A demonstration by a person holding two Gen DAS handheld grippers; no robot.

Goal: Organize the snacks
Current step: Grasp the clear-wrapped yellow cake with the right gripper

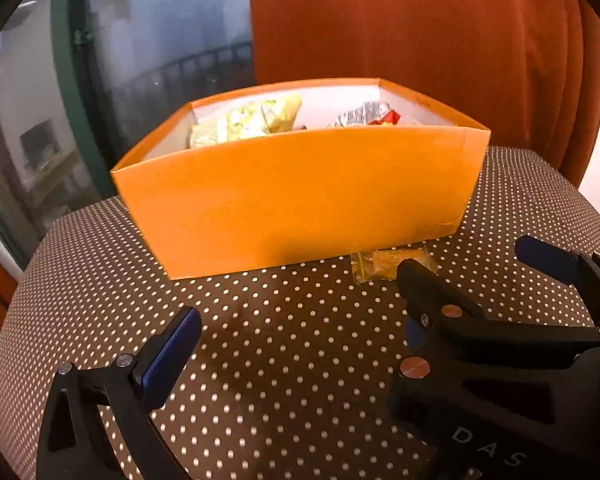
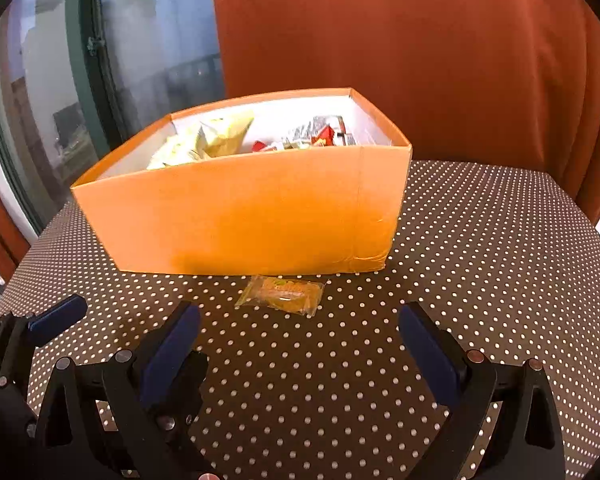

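Note:
An open orange box (image 1: pixel 300 200) (image 2: pixel 240 220) stands on the polka-dot table. Pale yellow packets (image 1: pixel 256 120) (image 2: pixel 208 140) fill its left side, with red and silver wrappers (image 1: pixel 368 116) (image 2: pixel 320 136) on its right. A small clear yellow snack packet (image 2: pixel 282 294) (image 1: pixel 380 266) lies on the cloth against the box's front wall. My right gripper (image 2: pixel 300 340) is open just short of that packet, holding nothing. Beside it on the left, my left gripper (image 1: pixel 296 336) is open and empty too. The right gripper (image 1: pixel 476 264) covers the left one's right finger and part of the packet.
Brown tablecloth with white dots (image 2: pixel 480 260) covers the round table, whose edge curves away on both sides. A rust-orange curtain (image 2: pixel 400 40) hangs right behind the box. A green-framed window (image 1: pixel 68 80) is at the back left.

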